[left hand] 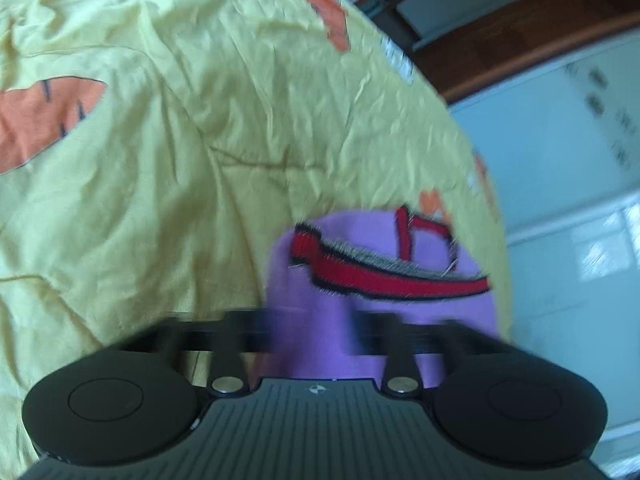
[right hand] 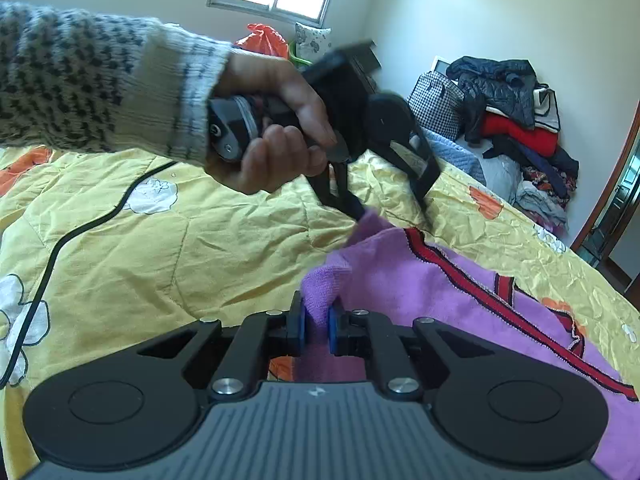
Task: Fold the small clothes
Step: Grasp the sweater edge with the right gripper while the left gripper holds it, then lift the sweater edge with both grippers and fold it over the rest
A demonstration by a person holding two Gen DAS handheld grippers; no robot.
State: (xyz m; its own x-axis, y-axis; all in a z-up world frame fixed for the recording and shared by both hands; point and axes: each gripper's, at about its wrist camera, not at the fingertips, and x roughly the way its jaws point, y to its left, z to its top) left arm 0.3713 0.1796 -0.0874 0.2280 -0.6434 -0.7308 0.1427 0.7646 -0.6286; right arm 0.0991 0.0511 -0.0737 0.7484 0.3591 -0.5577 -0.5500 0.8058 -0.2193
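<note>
A purple garment (right hand: pixel 420 292) with a red, black-edged stripe (right hand: pixel 480 296) lies on a yellow quilt (right hand: pixel 180 240). My right gripper (right hand: pixel 317 322) is shut on a raised fold of its near edge, pinched between the blue pads (right hand: pixel 301 326). Across from it a hand in a knitted sleeve (right hand: pixel 100 80) holds my left gripper (right hand: pixel 360 212), whose tips pinch another corner of the cloth and lift it. In the blurred left wrist view the garment (left hand: pixel 304 300) fills the gap between the left gripper's (left hand: pixel 316 332) fingers; the pads are hidden.
A black cable (right hand: pixel 80 232) runs over the quilt at the left. At the far end of the bed sit a pile of clothes (right hand: pixel 520 120), a checked bag (right hand: pixel 436 104) and an orange bag (right hand: pixel 264 40). The bed edge (left hand: pixel 480 184) drops to the floor beside wooden furniture (left hand: pixel 520 40).
</note>
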